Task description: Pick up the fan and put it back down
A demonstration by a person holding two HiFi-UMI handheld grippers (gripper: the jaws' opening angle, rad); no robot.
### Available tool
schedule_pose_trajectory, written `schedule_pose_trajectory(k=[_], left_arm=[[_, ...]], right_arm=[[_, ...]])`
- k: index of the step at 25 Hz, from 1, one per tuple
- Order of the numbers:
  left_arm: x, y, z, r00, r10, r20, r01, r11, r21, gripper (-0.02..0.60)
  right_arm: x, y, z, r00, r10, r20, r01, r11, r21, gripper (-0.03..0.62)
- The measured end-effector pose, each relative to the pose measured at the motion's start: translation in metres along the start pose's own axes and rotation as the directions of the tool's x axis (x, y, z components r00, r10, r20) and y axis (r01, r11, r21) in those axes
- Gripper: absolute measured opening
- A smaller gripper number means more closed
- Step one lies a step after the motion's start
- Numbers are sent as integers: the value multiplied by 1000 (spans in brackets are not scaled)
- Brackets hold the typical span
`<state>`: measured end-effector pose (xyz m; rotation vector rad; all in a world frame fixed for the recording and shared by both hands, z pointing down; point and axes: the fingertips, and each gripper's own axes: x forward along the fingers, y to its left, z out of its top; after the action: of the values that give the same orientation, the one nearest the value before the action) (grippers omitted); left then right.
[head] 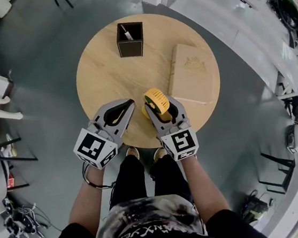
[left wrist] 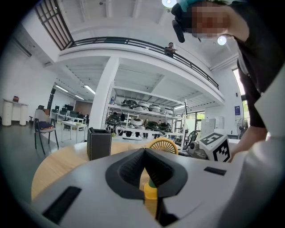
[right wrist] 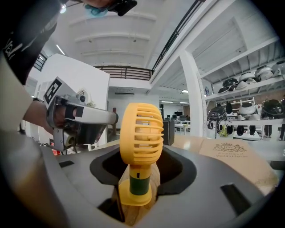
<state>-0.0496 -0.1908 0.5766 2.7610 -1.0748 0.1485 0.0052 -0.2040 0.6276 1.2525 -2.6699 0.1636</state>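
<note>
1. Shoes (head: pixel 133 153), lower centre of the head view, at the near rim of the round wooden counter (head: pixel 106 75).
2. Left tool (head: pixel 131 102), just left of centre: jaws closed, tips meeting, nothing held.
3. Right tool (head: pixel 162 108), beside it on the right: jaws parted on either side of the fan, with bare wood showing on each side of its base.
4. Fan (right wrist: pixel 141 133), yellow cage head, green neck, yellow foot: upright on the counter between the right tool's jaws, centre of frame.
5. Flat beige box (head: pixel 192 73), centre right, just beyond the fan.
6. Black holder (head: pixel 130 39), square and open-topped, upper centre near the far rim.
</note>
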Motion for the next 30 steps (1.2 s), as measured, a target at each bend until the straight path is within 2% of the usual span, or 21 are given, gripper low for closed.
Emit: schedule_pose_trajectory(k=[5,14,17,21,28,30], left_arm=[[-1,-2,2,1000,-1,-2,1,1000,2,17],[0,-1,7,1000,-1,0,1,1000,5,17],[1,-2,6,1000,-1,0,1,1000,4,17],[2,-4,8,1000,-5,1,5,1000,7,17],[2,-6,10,1000,-5,-2,5,1000,11,17],[2,-7,10,1000,-5,-4,5,1000,12,17]], right_arm=[[0,1,-4,999,7,-36,-6,1000,12,190],[-2,-3,-1,999,-25,-33,26,999,37,199],[-2,-4,0,999,-17,-34,18,999,47,244],[-1,-1,-2,999,30,-41,-28,997,69,336],[-1,3,-2,996,75,-48,-70,992,102,584],[-1,6,-3,995,83,-55,-77,992,101,586]])
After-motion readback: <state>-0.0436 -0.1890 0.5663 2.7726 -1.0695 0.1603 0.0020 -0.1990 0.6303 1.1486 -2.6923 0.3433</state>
